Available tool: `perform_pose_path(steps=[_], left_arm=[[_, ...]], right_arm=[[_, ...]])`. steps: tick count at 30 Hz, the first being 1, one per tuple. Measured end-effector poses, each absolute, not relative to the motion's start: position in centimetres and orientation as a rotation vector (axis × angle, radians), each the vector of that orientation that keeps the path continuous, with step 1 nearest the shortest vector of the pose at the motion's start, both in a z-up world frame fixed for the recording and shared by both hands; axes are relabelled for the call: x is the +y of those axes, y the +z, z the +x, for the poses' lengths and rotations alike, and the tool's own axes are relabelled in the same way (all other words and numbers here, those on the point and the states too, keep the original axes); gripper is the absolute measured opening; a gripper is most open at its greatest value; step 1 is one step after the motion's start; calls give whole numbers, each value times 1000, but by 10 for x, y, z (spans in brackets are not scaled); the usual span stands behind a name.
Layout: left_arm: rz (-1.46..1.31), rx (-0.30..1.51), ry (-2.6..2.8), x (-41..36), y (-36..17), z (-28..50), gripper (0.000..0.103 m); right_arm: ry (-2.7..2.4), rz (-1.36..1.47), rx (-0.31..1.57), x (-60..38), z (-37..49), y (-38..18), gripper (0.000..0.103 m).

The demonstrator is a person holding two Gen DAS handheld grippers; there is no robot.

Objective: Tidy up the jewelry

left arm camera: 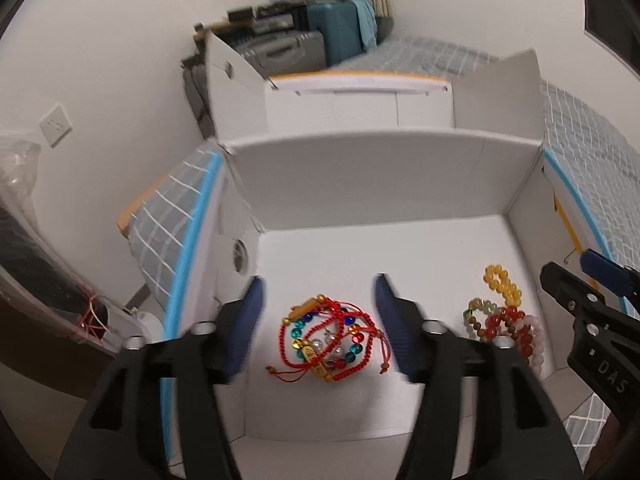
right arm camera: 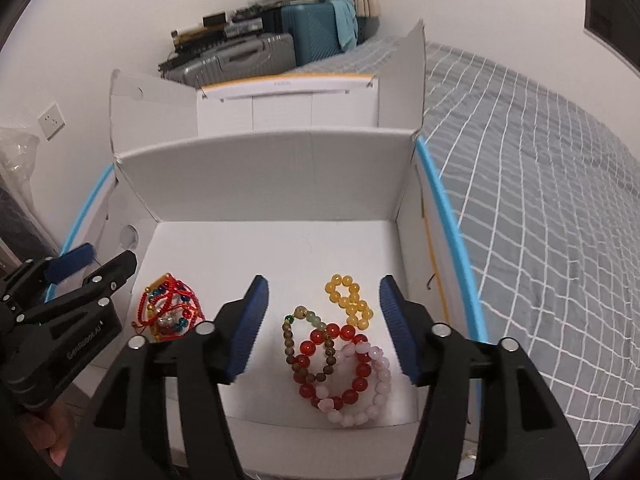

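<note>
An open white cardboard box (left arm camera: 360, 184) (right arm camera: 264, 184) holds two piles of jewelry. A tangle of red cord bracelets with coloured beads (left arm camera: 330, 340) (right arm camera: 170, 312) lies on the left. A pile of bead bracelets (right arm camera: 340, 356) (left arm camera: 504, 320), yellow, red, pink and brown-green, lies on the right. My left gripper (left arm camera: 320, 320) is open and empty above the red cord tangle. My right gripper (right arm camera: 322, 320) is open and empty above the bead pile. Each gripper shows at the edge of the other's view: the right one (left arm camera: 576, 280), the left one (right arm camera: 104, 264).
The box sits on a bed with a grey-and-white checked cover (right arm camera: 540, 200). Its flaps (right arm camera: 416, 64) stand up at the back and sides. Suitcases (right arm camera: 312, 36) and clutter are stacked against the far wall. A wall socket (right arm camera: 51, 121) is at left.
</note>
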State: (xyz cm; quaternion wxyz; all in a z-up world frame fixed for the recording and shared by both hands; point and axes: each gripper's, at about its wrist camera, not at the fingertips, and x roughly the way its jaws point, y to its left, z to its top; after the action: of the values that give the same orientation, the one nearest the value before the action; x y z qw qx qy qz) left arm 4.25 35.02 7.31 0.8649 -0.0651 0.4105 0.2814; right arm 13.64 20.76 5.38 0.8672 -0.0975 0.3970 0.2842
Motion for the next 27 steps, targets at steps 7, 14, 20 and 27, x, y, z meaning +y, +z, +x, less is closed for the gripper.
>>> perform_pose_path(steps=[7,14,20,27], left_arm=[[-132,777,589,338,92,15,90],[-140,708,555,315,102,-23,97],[-133,691,539,298,99,-49,97],[-159,693,515,287,93,-70,97]], right_arm=[[563,-198,722,185,107,78,84],[539,-142,671,155,82,89,95],[526,-141,642,137,54,88,95],[528,-147,628,121,27,84,95]])
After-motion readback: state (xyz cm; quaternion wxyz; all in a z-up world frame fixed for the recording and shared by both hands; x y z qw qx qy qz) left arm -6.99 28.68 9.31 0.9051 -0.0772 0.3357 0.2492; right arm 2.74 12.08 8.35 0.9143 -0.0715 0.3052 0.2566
